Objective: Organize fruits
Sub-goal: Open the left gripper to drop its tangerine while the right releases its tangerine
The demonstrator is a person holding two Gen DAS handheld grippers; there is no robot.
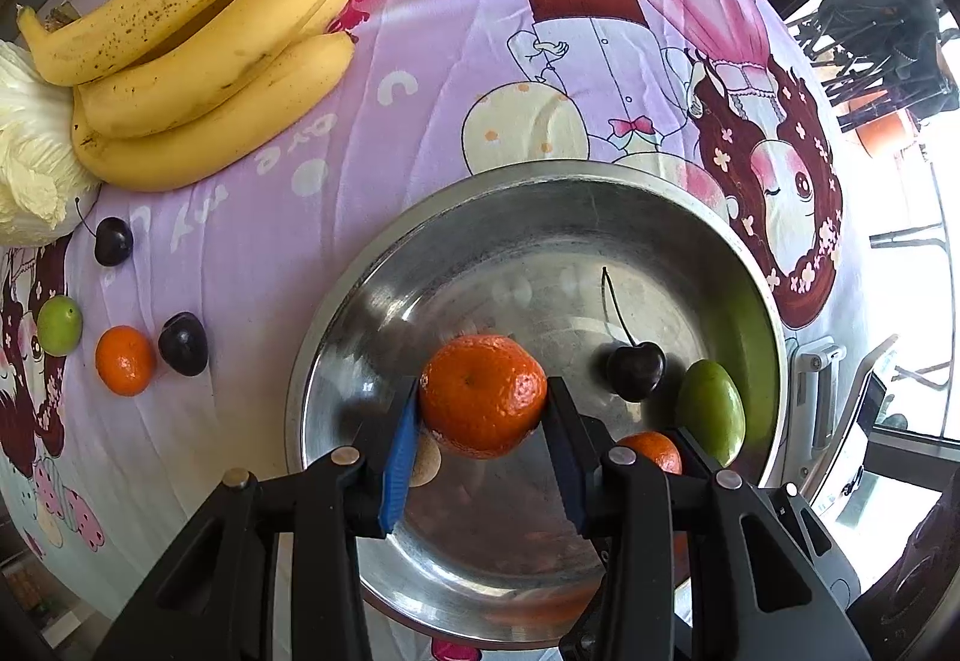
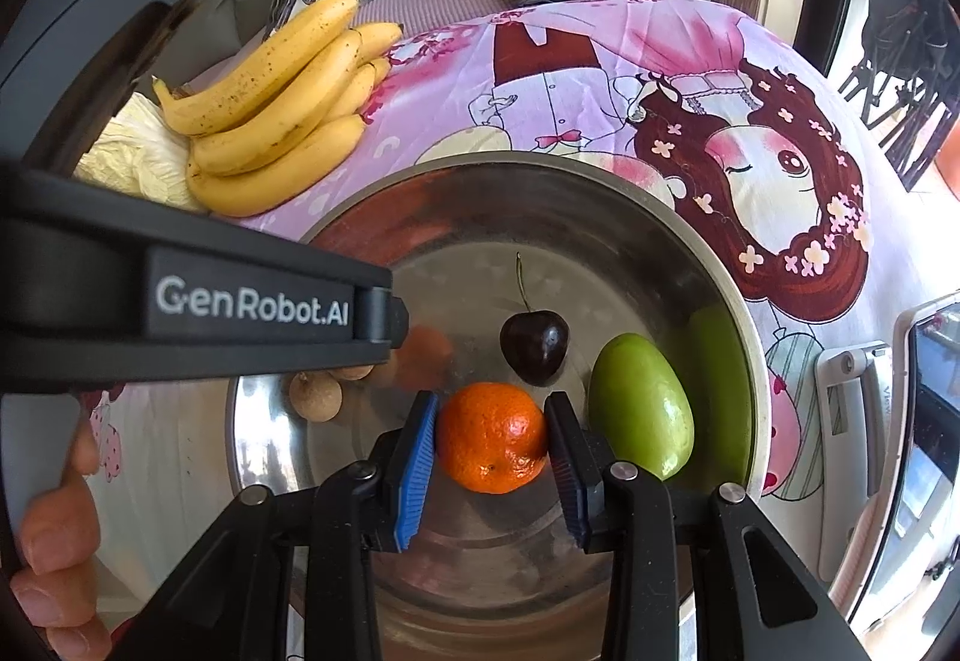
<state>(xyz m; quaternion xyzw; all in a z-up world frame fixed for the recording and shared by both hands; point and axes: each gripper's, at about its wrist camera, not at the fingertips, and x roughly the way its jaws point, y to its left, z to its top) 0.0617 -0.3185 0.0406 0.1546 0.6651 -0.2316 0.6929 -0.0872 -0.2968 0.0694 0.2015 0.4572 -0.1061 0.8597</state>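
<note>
Left wrist: tangerine between the jaws, pads touching, above bowl.

Left wrist view straight down, right slanted — both close over steel bowl.

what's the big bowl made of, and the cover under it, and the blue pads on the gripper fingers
Bowl: looks like stainless steel, brushed and shiny; it mirrors the green fruit on its wall. Cover: seems woven cotton-like fabric, matte, with fold creases and a printed cartoon. Blue pads: probably rubber or soft plastic, ribbed and matte; the look leaves it open.
</note>
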